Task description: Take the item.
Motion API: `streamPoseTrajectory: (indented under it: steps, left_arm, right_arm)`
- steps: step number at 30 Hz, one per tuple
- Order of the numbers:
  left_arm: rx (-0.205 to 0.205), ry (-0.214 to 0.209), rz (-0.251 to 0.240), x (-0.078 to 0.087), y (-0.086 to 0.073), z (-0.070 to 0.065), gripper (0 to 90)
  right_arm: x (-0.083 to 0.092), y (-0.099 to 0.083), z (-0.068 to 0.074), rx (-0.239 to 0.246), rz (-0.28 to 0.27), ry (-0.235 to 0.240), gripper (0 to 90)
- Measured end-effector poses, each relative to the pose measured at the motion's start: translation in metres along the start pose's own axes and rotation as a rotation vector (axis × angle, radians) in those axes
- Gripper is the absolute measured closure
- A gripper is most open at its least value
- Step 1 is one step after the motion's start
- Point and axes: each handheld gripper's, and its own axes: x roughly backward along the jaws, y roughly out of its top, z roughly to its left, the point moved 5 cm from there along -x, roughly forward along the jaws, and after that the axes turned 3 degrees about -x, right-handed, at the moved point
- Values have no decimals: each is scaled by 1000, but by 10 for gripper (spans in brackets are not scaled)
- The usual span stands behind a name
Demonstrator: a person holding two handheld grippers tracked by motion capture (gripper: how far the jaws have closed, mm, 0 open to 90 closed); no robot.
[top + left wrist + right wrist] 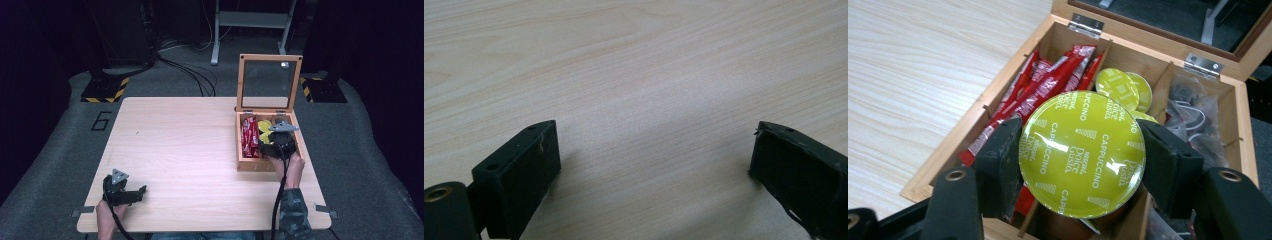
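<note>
A wooden box with an open glass lid stands at the table's right. Its left compartment holds red sachets, its middle one yellow-green capsules. My right gripper hovers over the box's front, shut on a yellow-green Cappuccino capsule, one jaw on each side of its rim. More capsules and red sachets lie below it in the right gripper view. My left gripper rests near the table's front left corner, open, with bare wood between its jaws.
The box's right compartment holds dark clear-wrapped packets. The light wooden table stretches bare between the two grippers. Beyond it are cables, a white frame leg and black-yellow striped floor plates.
</note>
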Motion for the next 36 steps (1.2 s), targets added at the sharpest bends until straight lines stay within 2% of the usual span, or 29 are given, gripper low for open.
streamPoseTrajectory:
  steps: [11, 36]
  left_arm:
    - [0, 0, 0, 0, 0, 0, 54]
    - [0, 0, 0, 0, 0, 0, 55]
  right_arm:
    - [-2, 13, 20, 20, -19, 33, 377]
    - [-8, 38, 69, 99, -50, 134, 377]
